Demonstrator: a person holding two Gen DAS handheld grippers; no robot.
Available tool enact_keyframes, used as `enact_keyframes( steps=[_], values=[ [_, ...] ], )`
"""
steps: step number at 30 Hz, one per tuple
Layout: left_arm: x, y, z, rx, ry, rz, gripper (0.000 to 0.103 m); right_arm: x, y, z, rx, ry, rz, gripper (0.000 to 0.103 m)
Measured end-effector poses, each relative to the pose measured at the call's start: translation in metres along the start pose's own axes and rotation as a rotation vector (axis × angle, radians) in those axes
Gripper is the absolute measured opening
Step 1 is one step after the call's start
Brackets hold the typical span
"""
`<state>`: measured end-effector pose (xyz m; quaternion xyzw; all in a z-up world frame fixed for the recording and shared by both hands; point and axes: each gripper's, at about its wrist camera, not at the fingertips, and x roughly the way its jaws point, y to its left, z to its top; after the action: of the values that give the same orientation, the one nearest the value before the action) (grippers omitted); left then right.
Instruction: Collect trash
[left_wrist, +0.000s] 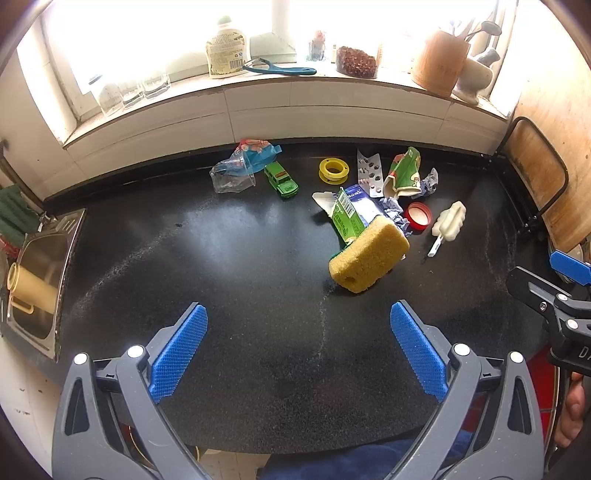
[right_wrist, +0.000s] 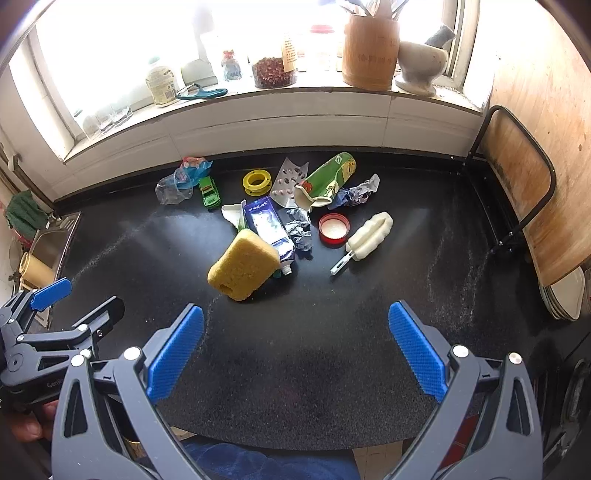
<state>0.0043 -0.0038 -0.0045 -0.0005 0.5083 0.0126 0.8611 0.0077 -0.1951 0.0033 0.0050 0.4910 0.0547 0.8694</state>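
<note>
Litter lies at the back of a black counter (left_wrist: 221, 266): a clear plastic bag (left_wrist: 236, 171), a torn toothpaste box (right_wrist: 264, 221), crumpled paper (right_wrist: 300, 230), a pill blister (right_wrist: 288, 182), a green paper cup on its side (right_wrist: 328, 177) and a red lid (right_wrist: 334, 229). A yellow sponge (right_wrist: 242, 269) leans on the box. My left gripper (left_wrist: 298, 345) stands open over the near counter, nothing between its fingers. My right gripper (right_wrist: 295, 345) is open too, well short of the litter.
A green toy car (left_wrist: 281, 180), a yellow spool (left_wrist: 333, 170) and a white brush (right_wrist: 369, 236) lie among the litter. A steel sink (left_wrist: 37, 280) is at the left. Cutting boards (right_wrist: 517, 192) lean at the right. Jars and glasses line the window sill (left_wrist: 258, 86).
</note>
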Motion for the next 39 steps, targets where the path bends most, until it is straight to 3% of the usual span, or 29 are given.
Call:
enact_keyframes(
  steps=[39],
  values=[
    [0.010,0.004,0.005,-0.007,0.023,-0.006,0.097,0.006,0.001,0.007,-0.004,0.008,-0.005,0.097]
  ],
)
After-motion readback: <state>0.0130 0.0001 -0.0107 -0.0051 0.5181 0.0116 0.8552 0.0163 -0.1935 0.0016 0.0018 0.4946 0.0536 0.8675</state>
